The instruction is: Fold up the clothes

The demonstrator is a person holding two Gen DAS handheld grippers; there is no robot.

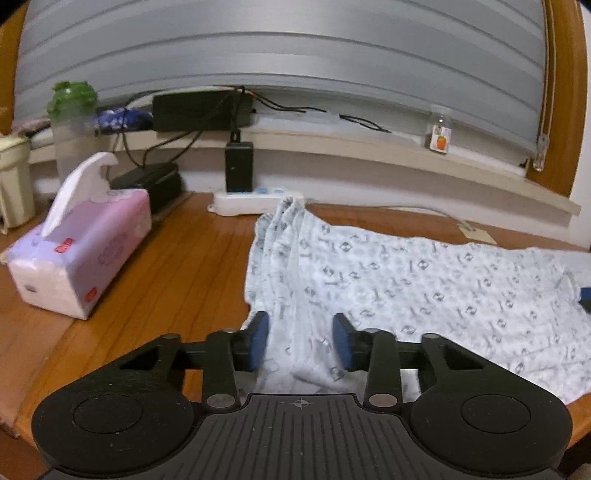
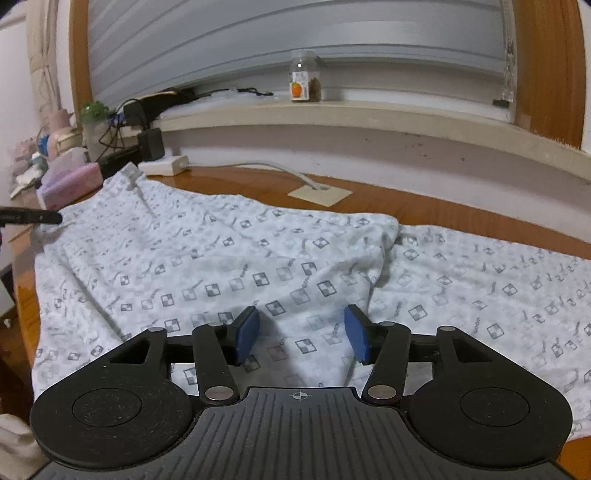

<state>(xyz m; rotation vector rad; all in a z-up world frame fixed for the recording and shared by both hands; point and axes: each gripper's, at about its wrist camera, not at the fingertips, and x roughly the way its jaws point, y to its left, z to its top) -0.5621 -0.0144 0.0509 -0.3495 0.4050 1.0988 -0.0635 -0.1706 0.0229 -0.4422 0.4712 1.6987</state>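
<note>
Wooden table (image 1: 177, 266): carried everything. Patterned garment (image 2: 229, 258) lay spread flat across table, one fold ridge near centre. Left gripper (image 1: 300, 341): released, jaws apart, straddled a bunched ridge at garment's left edge. Right gripper (image 2: 302, 334): released, jaws apart above flat cloth. Tissue pack (image 1: 79, 254) left of garment; jar (image 2: 305, 75) on sill.

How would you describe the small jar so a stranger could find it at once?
Start at the grey blind and drop to the window ledge below. The jar stands alone there, clear, with an orange fruit on its label.
</note>
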